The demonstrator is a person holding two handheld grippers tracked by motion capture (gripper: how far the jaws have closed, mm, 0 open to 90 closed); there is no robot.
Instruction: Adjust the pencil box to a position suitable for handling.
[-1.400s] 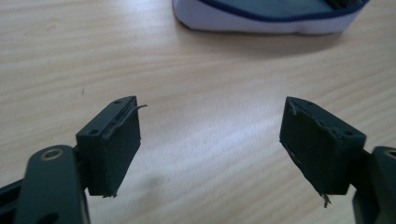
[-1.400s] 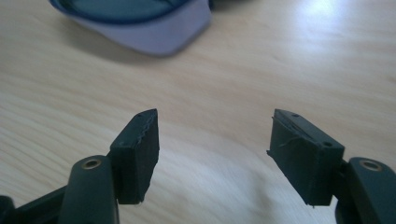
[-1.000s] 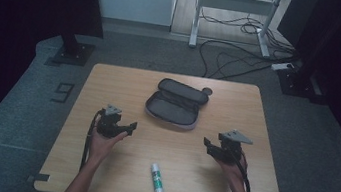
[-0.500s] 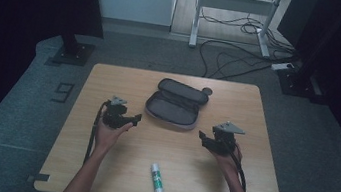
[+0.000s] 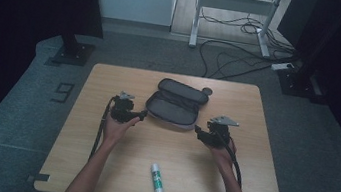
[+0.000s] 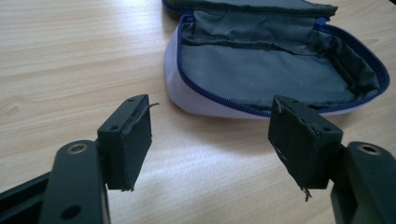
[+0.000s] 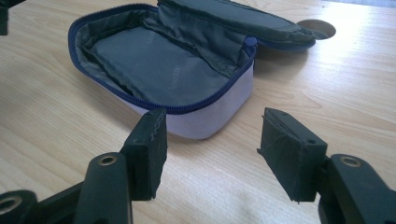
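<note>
An open pencil case (image 5: 175, 108) with grey lining, a blue zip and a pale outer wall lies at the middle of the wooden table (image 5: 256, 189). My left gripper (image 5: 142, 117) is at its left end, and my right gripper (image 5: 198, 128) is at its right end. Both point inward at the case. In the left gripper view the gripper (image 6: 210, 135) is open a little short of the case (image 6: 280, 70). In the right gripper view the gripper (image 7: 210, 144) is open just before the case's corner (image 7: 187, 74). Both pairs of jaws have just been closing, with nothing between them.
A white glue stick (image 5: 157, 179) with a green label lies near the table's front edge, between my forearms. A round cable hole (image 5: 207, 90) sits behind the case. Cables and desk legs are on the floor beyond the table.
Both hands have moved forward and inward, each toward its end of the pencil case. The case and glue stick have not moved.
</note>
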